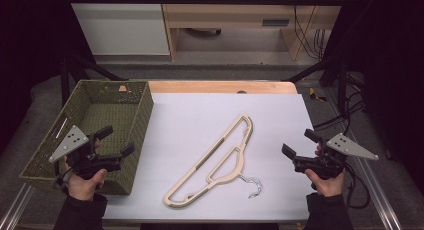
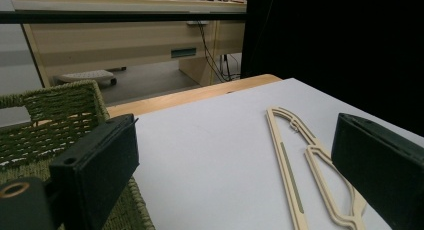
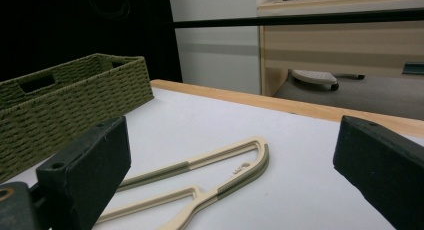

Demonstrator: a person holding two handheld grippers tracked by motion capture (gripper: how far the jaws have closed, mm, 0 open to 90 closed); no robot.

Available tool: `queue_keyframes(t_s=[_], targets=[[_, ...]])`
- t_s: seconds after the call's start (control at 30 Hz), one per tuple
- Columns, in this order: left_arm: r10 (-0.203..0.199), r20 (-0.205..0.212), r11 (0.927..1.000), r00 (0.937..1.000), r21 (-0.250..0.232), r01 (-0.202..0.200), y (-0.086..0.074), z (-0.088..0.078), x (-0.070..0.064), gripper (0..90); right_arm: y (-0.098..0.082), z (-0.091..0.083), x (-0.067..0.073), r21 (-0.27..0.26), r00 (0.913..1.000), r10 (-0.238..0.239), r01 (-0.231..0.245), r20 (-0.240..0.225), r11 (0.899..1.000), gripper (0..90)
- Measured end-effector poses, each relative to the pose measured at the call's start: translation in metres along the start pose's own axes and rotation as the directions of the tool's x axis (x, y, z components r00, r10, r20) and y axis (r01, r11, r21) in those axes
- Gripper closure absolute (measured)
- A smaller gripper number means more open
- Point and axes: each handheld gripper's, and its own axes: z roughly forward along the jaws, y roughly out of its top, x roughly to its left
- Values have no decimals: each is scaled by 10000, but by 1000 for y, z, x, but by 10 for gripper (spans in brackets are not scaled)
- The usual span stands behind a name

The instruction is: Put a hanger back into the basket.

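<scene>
High view: flat cream hanger (image 1: 220, 162) w/ wire hook, woven green basket (image 1: 142, 121); both grippers' jaws spread, empty.

A basket (image 1: 131, 125) sits at the table's (image 1: 190, 115) left edge. A hanger (image 1: 220, 160) lies right of it, mid-table, running diagonally from near-left to far-right, apart from the basket.

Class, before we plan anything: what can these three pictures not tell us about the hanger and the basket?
- Hanger: its metal hook is too small in the high view to read its shape; both gripper views cut it off at the bottom edge.
- Basket: the left hand-held gripper hides part of its floor in the high view.
</scene>
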Motion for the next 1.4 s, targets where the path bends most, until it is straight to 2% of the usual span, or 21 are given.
queue_keyframes(t_s=[0.13, 0.2, 0.23, 0.27, 0.37, 0.43, 0.5, 0.6, 0.7, 0.77, 0.83, 0.87, 0.9, 1.03, 1.17, 1.23, 1.4], targets=[[-27, 13, 10000, 10000, 6, 27, -1, 0, 1, 46, -1, 3, 2, 181, 10000, -85, 85, -7, 9998, 38], [-17, 19, 10000, 10000, 2, 17, -1, 0, 1, 46, -3, 7, 5, 513, 9999, -156, 157, -21, 9986, 49], [-17, 19, 10000, 10000, 2, 17, -1, 0, 1, 46, -3, 7, 5, 513, 9999, -156, 157, -21, 9986, 49], [-16, 21, 10000, 10000, 20, 16, -1, 0, 1, 46, -4, 11, 8, 705, 9997, -242, 246, -71, 9972, 62], [7, 11, 10000, 10000, 40, -7, -1, 1, 0, 46, -6, 14, 11, 844, 9994, -272, 288, -208, 9960, 77], [34, 11, 10000, 10000, 77, -34, -2, 2, 0, 46, -11, 21, 16, 1253, 9979, -394, 456, -517, 9911, 108], [55, 31, 9999, 10000, 119, -55, -2, 3, -1, 46, -12, 23, 17, 1350, 9974, -425, 500, -576, 9896, 119], [67, 72, 9998, 10000, 190, -69, -3, 5, -2, 46, -19, 32, 24, 1828, 9948, -478, 636, -897, 9811, 166], [117, 61, 9996, 9999, 237, -118, -4, 6, -3, 46, -22, 36, 26, 2021, 9927, -603, 805, -1043, 9760, 196], [137, 68, 9996, 9999, 249, -138, -4, 7, -4, 46, -28, 43, 30, 2361, 9885, -696, 1001, -1343, 9666, 215], [147, 44, 9995, 9999, 272, -148, -4, 7, -4, 46, -31, 47, 32, 2595, 9871, -740, 1093, -1421, 9595, 233], [147, 44, 9995, 9999, 272, -148, -4, 7, -4, 46, -31, 47, 32, 2595, 9871, -740, 1093, -1421, 9595, 233], [137, 47, 9995, 9999, 273, -138, -4, 8, -4, 46, -35, 50, 35, 2807, 9861, -694, 1100, -1507, 9535, 258], [171, 71, 9995, 9998, 275, -173, -5, 8, -6, 46, -43, 58, 41, 3169, 9832, -666, 1186, -1701, 9410, 290], [216, 97, 9992, 9997, 347, -219, -5, 10, -7, 46, -52, 65, 46, 3505, 9790, -589, 1258, -1954, 9281, 367], [220, 118, 9991, 9997, 371, -224, -6, 11, -8, 47, -58, 69, 48, 3742, 9739, -603, 1408, -2187, 9166, 396], [301, 172, 9986, 9994, 434, -308, -7, 13, -10, 49, -71, 80, 53, 4269, 9724, -534, 1488, -2273, 8920, 473]])
